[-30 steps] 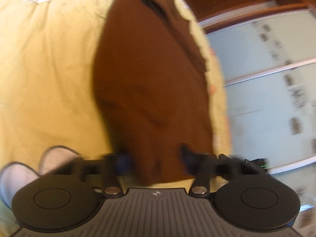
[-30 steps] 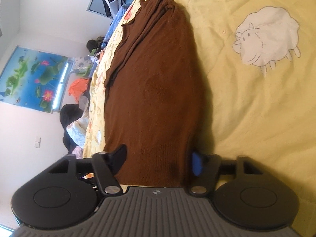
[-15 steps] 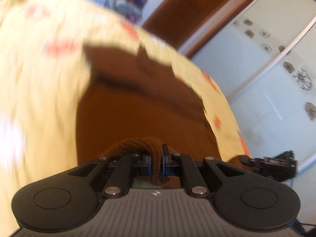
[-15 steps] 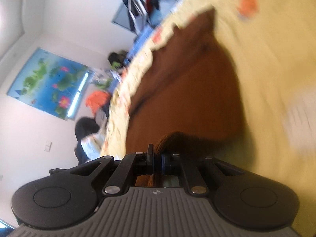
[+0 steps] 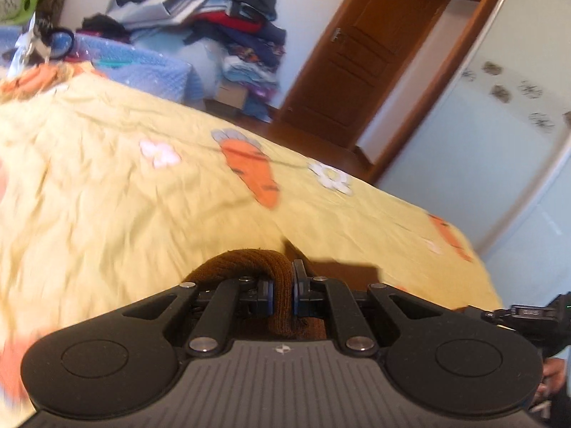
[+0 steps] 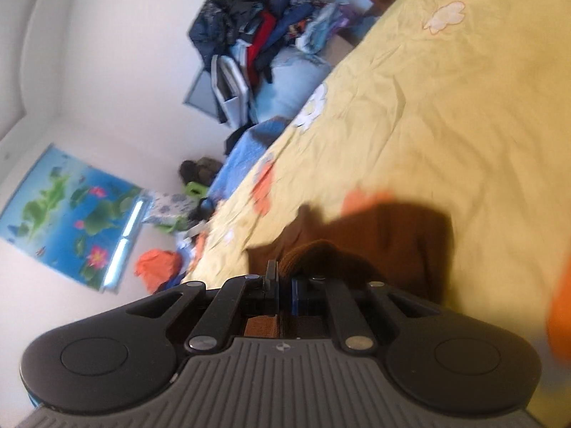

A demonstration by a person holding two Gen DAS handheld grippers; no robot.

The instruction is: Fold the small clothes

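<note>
A brown knit garment lies on a yellow bedspread (image 5: 107, 192). My left gripper (image 5: 282, 294) is shut on a fold of the brown knit hem (image 5: 242, 258), which bunches over the left finger. My right gripper (image 6: 284, 287) is shut on another part of the same garment (image 6: 385, 228), which spreads flat ahead of it on the bedspread (image 6: 446, 107). Most of the garment is hidden under both grippers.
The bedspread has orange carrot (image 5: 255, 171) and white flower prints. A pile of clothes (image 5: 232, 18) is stacked beyond the bed near a wooden door (image 5: 364, 46). The bed's right edge (image 5: 474, 267) faces a pale wardrobe. A poster (image 6: 71, 210) hangs on the wall.
Both grippers closed on the garment's hem and lifted it, carrying it forward over the rest of the garment. The views now tilt up toward the room.
</note>
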